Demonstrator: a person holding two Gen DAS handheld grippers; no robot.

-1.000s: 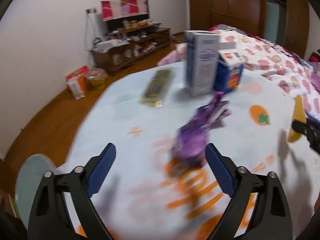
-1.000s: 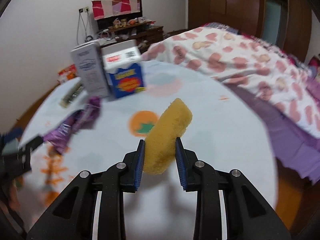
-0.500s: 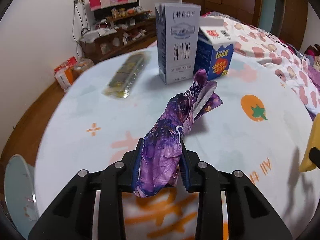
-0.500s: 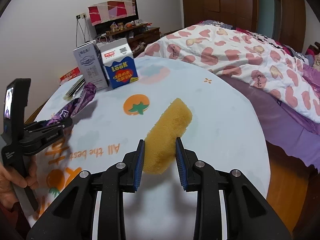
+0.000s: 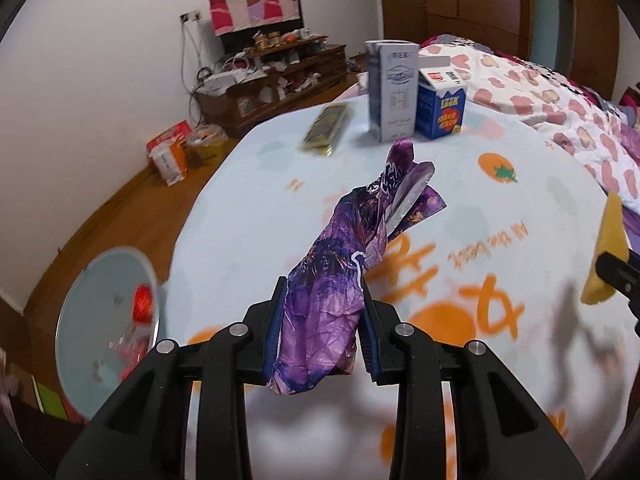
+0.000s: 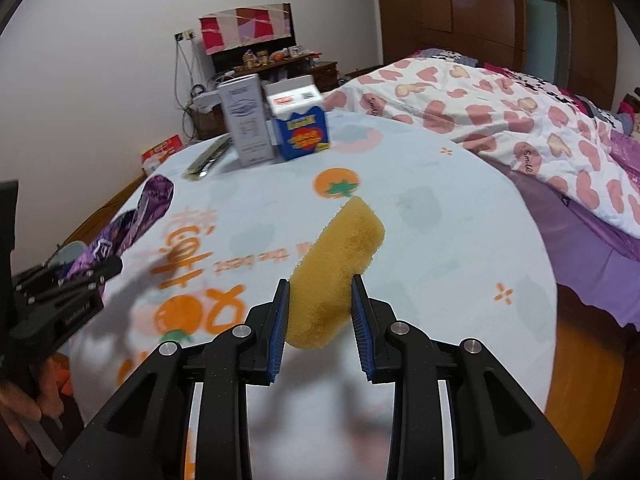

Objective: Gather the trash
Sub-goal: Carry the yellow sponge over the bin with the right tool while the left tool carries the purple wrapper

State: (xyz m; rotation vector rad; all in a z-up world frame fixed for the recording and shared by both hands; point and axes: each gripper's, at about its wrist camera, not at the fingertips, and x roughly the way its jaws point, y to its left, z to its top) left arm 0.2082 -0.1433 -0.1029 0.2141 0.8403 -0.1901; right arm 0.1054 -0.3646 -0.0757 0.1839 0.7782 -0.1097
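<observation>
The left tongs (image 5: 322, 328) are clamped on a crinkled purple foil wrapper (image 5: 352, 252), glossy and creased, its torn silver-lined end fanning out ahead of the ribbed blue pads (image 5: 274, 328). The right tongs (image 6: 318, 320) pinch a porous yellow sponge (image 6: 336, 272), a rounded oblong with a coarse, grainy face that sticks up and forward past the pads. Both things hang above the round worktop (image 5: 460, 184), which wears a smooth pale-blue cloth printed with orange fruit and lettering.

Far ahead of the left tongs stand a tall grey-white carton (image 5: 394, 96) and a shorter blue carton (image 5: 440, 106), touching side by side, with a flat dark-and-gold packet (image 5: 328, 130) lying to their left. Below the worktop's edge, left of the left tongs, sits a round pale bin (image 5: 100, 280) with red scraps inside.

A second ago the left tongs stood wide apart with the wrapper lying on the cloth between them; they have since closed on it and lifted it clear. The bin, then only a sliver at the edge, now shows much more fully. The right tongs grip the sponge just as before.
</observation>
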